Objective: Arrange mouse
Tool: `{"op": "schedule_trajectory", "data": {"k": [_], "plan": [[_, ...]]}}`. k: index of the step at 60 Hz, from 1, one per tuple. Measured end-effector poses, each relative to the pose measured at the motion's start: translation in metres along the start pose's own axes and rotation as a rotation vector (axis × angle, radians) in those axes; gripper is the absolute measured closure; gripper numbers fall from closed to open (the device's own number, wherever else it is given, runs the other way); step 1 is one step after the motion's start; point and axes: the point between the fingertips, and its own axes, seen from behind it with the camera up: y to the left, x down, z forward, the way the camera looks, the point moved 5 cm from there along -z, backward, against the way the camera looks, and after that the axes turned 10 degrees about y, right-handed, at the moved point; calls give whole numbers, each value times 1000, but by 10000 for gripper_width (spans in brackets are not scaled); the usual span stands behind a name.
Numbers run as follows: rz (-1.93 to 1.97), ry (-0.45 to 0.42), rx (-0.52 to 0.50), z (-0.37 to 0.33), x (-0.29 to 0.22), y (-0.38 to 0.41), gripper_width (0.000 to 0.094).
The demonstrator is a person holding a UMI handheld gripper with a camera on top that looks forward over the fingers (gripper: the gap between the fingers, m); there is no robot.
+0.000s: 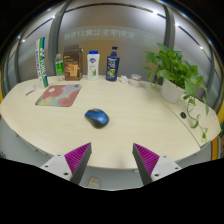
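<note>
The hand-held gripper (111, 160) is hovering wide open, holding nothing, over the worktop's (140, 125) near edge. The blue mouse (97, 118) is sitting beyond its fingers, bare worktop surrounding it.

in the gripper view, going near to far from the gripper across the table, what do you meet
gripper, open, with nothing between its fingers → blue mouse on the table → mouse pad, further back and off to the left → row of bottles and cartons along the far edge
</note>
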Motion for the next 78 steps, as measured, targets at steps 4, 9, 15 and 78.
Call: {"op": "schedule_trajectory", "data": {"k": [4, 9, 15, 78], "plan": [[-12, -7, -21, 26, -18, 12, 84], [-34, 0, -35, 55, -36, 21, 86], [-54, -12, -23, 86, -59, 24, 87], [165, -206, 194, 33, -233, 40, 548]]}}
